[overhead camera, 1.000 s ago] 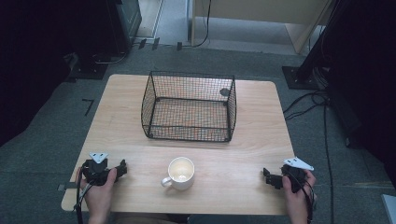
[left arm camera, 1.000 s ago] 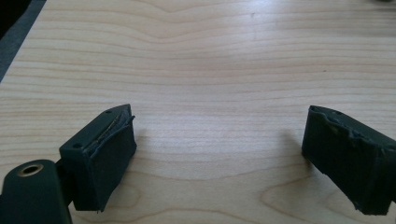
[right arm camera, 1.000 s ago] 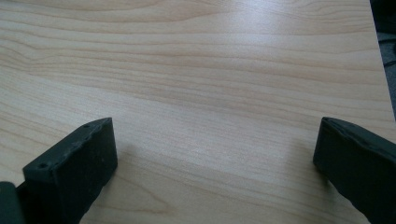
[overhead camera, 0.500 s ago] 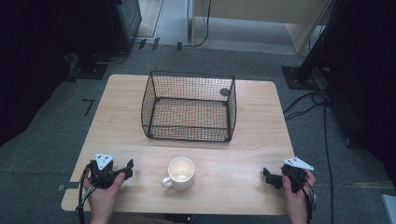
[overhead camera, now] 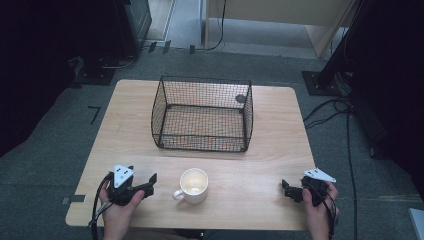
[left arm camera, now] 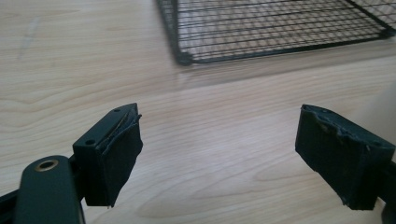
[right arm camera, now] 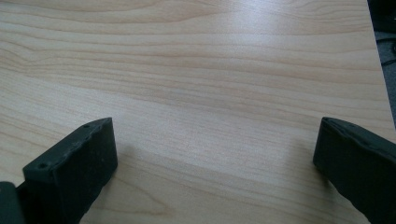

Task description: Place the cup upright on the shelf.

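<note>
High view: round white mug (overhead camera: 193, 185) between wide-jawed left gripper (overhead camera: 148, 182), right gripper (overhead camera: 286, 189).

— What stands on the wooden table (overhead camera: 280, 125)?
— 2 things. A black wire basket (overhead camera: 200, 135) sits at the middle, toward the far edge, open at the top. A white mug (overhead camera: 193, 185) stands upright nearer the front edge, well apart from the basket, its handle turned to the left.
— Anything in the basket?
— 1 small dark round thing (overhead camera: 240, 98) shows at its far right corner; I can't tell what it is.
— And around the table?
— Grey carpet (overhead camera: 50, 160), a black tape mark (overhead camera: 95, 114) to the left, and black cables (overhead camera: 325, 107) on the floor at the right, near a dark stand base (overhead camera: 320, 82).
</note>
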Demonstrator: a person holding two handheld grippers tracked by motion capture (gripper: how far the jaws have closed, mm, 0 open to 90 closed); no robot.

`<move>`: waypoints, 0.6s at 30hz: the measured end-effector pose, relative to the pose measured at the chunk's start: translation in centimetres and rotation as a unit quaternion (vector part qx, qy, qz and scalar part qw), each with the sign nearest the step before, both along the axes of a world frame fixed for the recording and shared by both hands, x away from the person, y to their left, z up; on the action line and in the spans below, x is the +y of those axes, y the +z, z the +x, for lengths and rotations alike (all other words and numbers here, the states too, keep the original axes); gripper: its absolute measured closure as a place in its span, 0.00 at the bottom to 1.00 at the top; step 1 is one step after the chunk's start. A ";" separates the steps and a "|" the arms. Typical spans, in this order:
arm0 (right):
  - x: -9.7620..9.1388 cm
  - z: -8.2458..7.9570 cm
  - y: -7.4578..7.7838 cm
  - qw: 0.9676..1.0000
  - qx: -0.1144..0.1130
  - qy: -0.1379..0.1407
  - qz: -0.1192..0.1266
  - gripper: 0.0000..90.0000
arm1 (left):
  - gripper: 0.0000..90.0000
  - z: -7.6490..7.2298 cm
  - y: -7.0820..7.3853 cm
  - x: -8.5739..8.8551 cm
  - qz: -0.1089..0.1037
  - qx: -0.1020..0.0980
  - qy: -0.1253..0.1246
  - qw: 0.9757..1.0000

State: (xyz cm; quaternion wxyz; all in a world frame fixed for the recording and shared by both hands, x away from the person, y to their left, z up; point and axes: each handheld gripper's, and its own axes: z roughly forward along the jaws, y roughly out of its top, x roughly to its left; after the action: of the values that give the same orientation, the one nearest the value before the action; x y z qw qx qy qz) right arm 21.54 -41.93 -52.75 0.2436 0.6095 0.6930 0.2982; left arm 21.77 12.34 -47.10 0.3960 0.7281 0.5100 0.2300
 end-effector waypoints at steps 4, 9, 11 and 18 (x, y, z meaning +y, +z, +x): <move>0.0 0.0 0.0 1.000 0.000 0.000 0.000 0.00 | 0.17 -0.3 0.2 -1.1 -0.005 -0.003 -0.035 0.999; 0.0 0.1 0.0 1.000 0.000 -0.002 0.000 0.00 | 0.18 -0.9 0.6 -2.0 -0.020 -0.005 -0.078 0.997; 0.0 0.1 0.0 1.000 0.000 -0.001 0.000 0.00 | 0.20 -1.1 0.8 -2.4 -0.023 -0.004 -0.090 0.996; 0.0 0.1 0.0 1.000 0.000 -0.001 0.000 0.00 | 0.27 -1.7 0.9 -3.6 -0.043 0.002 -0.138 0.989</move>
State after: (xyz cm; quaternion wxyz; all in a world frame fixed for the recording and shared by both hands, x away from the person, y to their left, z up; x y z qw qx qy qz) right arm 21.61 -41.96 -52.75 0.2439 0.6105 0.6922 0.2976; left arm 20.02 8.75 -46.25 0.4543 0.7743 0.4147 0.1490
